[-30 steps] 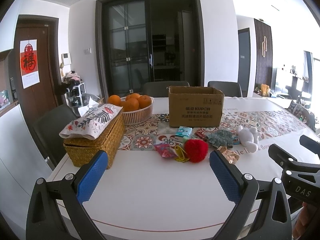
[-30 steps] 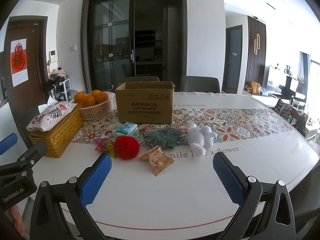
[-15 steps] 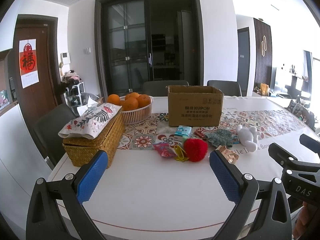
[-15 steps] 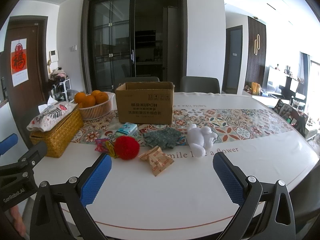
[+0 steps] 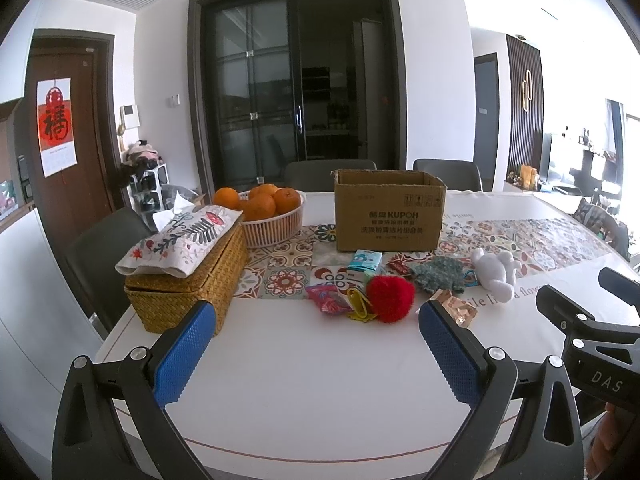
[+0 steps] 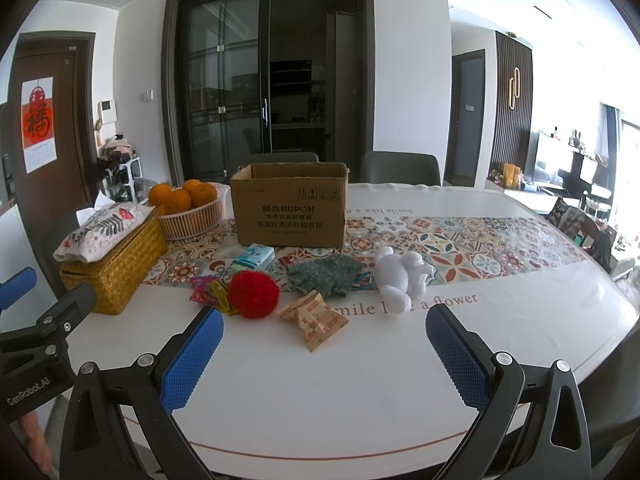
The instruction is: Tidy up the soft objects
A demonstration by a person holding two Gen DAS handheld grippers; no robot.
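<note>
A red pompom (image 5: 390, 298) (image 6: 253, 294), a green knitted cloth (image 5: 438, 274) (image 6: 326, 276) and a white plush toy (image 5: 494, 274) (image 6: 400, 278) lie on the table in front of an open cardboard box (image 5: 388, 210) (image 6: 290, 210). Snack packets (image 6: 314, 318), a pink wrapper (image 5: 326, 304) and a tissue pack (image 5: 364, 266) lie among them. My left gripper (image 5: 316, 350) is open and empty above the near table edge. My right gripper (image 6: 324, 354) is open and empty, short of the packets.
A wicker tissue box (image 5: 188, 280) with a floral cover stands at the left. A white basket of oranges (image 5: 268, 216) sits behind it. A patterned runner (image 6: 460, 242) crosses the table. Chairs (image 6: 400, 168) stand at the far side.
Both views have shifted only slightly. The objects on the table have not moved and both grippers remain open.
</note>
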